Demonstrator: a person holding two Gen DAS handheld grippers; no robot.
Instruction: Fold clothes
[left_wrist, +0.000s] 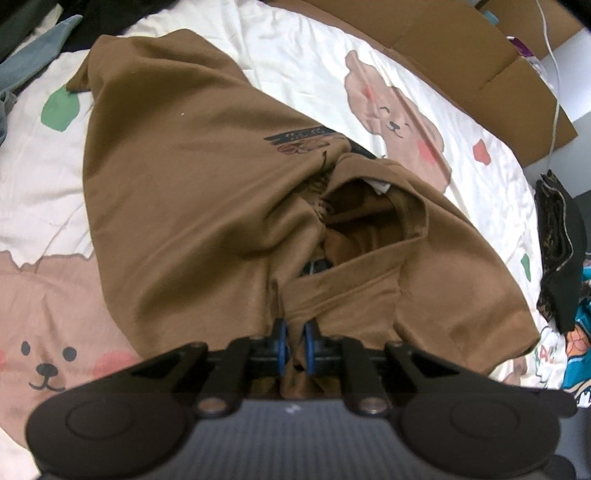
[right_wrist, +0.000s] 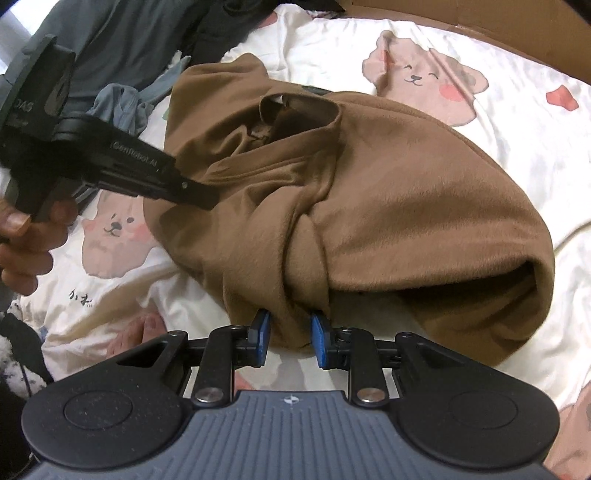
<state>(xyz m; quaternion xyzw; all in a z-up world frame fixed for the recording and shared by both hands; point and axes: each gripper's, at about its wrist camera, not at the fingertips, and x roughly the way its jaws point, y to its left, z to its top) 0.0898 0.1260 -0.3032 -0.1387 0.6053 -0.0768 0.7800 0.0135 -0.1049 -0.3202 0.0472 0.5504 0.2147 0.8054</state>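
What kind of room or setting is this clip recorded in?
Probably a bedroom: the brown shirt lies on a bed sheet printed with cartoon bears, more clothes are heaped at its edge, and cardboard boxes stand beside it.

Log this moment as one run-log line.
step: gripping shirt | left gripper: shut on shirt | right gripper: shut on shirt | surface: bedsheet

Left gripper (left_wrist: 294, 345) at six o'clock is clamped tight on a fold of the brown shirt (left_wrist: 184, 206), blue pads (left_wrist: 282, 345) nearly together. The shirt lies bunched from center toward eleven o'clock on the bear-print sheet (left_wrist: 332, 66), its collar (left_wrist: 373, 218) gaping at center. Cardboard (left_wrist: 461, 48) sits at one o'clock, dark clothes (left_wrist: 561, 254) at three.
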